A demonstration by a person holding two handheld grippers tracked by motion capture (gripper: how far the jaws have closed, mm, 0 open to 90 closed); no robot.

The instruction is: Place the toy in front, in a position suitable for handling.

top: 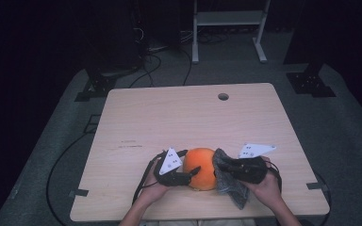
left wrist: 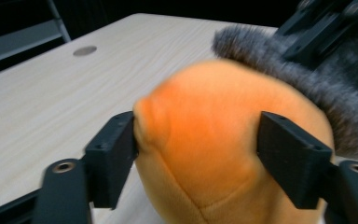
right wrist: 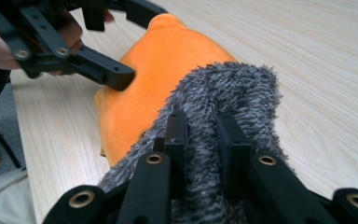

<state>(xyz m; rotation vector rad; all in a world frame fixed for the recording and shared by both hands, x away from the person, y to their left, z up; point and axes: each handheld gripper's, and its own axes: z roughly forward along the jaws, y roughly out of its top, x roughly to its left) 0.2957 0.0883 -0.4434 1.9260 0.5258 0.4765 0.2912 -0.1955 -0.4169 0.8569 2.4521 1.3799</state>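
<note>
Left tongs (top: 194, 170) clamp the orange plush toy (top: 202, 167) from its left side; in the left gripper view both black jaws press into the soft orange body (left wrist: 205, 140), one on each flank, denting it slightly. Right tongs (top: 222, 165) are pinched tight on a fold of grey fuzzy cloth (top: 231, 186); the right gripper view shows the two jaws nearly together with the shaggy grey pile (right wrist: 223, 98) squeezed between them. Cloth lies against the right side of the orange toy and drapes partly over its top, touching it. Toy sits on the light wooden table (top: 179, 117), near the front edge and roughly midway across. Lower end of the cloth trails toward the table's front edge beside the person's right hand (top: 266, 186). Person's left hand (top: 158, 188) holds its gripper just left of the toy. A round hole (top: 223, 96) sits near the far edge of the table, well apart from the work.
</note>
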